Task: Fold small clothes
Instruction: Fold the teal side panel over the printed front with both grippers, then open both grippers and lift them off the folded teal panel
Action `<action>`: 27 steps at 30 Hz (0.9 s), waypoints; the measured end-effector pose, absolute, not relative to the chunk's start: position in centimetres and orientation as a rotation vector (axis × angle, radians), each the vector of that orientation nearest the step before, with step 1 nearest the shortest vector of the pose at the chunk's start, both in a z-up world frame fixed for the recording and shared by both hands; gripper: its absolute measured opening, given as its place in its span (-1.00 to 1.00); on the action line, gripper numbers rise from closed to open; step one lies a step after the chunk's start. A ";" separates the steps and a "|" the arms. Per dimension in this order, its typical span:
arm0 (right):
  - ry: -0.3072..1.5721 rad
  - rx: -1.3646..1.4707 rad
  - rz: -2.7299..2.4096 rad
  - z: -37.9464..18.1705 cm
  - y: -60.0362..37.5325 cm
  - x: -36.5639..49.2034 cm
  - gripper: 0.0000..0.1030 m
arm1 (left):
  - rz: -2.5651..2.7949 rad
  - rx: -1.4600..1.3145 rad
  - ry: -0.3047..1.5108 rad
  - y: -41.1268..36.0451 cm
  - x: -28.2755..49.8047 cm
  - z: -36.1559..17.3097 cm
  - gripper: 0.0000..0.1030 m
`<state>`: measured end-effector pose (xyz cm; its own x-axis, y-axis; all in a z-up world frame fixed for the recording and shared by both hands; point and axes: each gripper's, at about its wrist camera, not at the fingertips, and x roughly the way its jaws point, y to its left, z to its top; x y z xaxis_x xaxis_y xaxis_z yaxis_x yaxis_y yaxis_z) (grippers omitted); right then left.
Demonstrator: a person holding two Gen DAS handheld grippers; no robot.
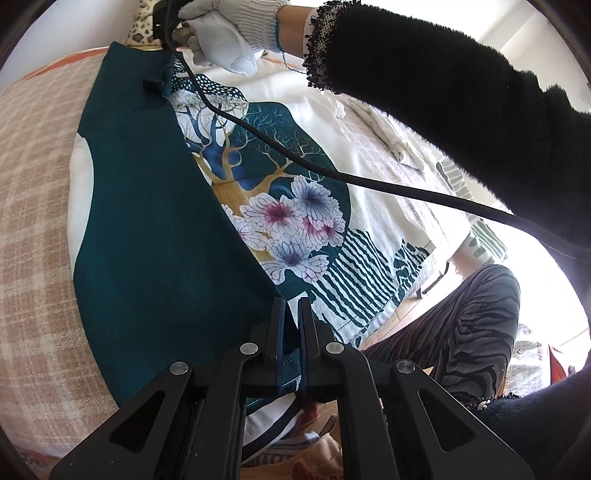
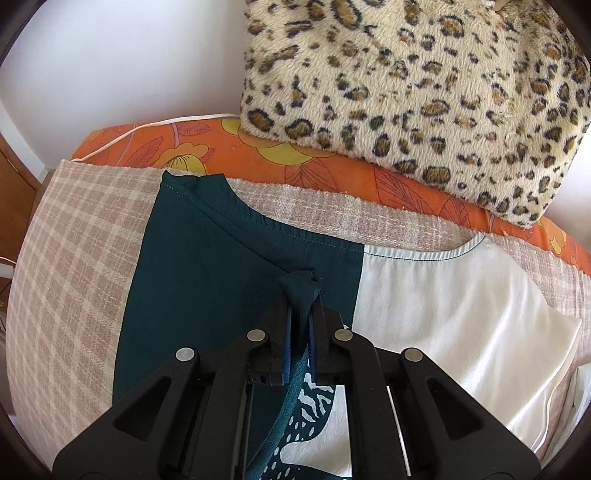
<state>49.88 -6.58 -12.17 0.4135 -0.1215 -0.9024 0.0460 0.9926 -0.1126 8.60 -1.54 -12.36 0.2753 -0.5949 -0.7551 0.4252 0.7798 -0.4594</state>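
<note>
On the bed: a small top (image 1: 155, 206) lies spread over a pink-and-cream checked blanket (image 1: 33, 192), dark teal side panel folded inward over the white, flower-printed front.
Long axis: the fold line runs from hem to shoulder, the same way the left tongs look; the neckline (image 2: 258, 225) sits at the far end, toward the leopard-print cushion (image 2: 424, 96).
Left tongs (image 1: 291, 314): closed on the hem end of the teal flap, fabric showing between the blue pads.
Right tongs (image 2: 300, 314): closed on a bunched tuft of the teal cloth just below the neck seam, the tuft standing up past the tips.
Right hand (image 1: 229, 33): gloved, seen from the left wrist view at the far end of the fold, its cable (image 1: 332, 173) trailing across the print.
Which way the garment lies: ahead of both tongs; the two grips mark the two ends of one edge, apart along the long axis.
Nearer hand: left for the hem, right for the collar; neither can cover both ends.
Coming move, as I judge it: carry that held edge sideways across the white part (image 2: 461, 302), both ends going together so the crease stays parallel to the long axis.
Risk: if one end leads, the fold skews; the cloth looks thin and slippery, so it may slide out of the bunched grip.
Progress: first lengthwise fold seems partly laid, far sleeve not yet folded.
</note>
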 end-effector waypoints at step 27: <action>1.204 0.131 0.172 -9.9 -6.1 39.8 -0.09 | -0.405 -0.141 1.074 3.7 9.6 -13.4 -0.54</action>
<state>39.75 -6.06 -9.89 0.3483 0.2017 -0.9154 -0.0631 0.9794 0.1918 9.65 3.66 -13.37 0.4113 -0.3882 -0.8247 0.2524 0.9179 -0.3062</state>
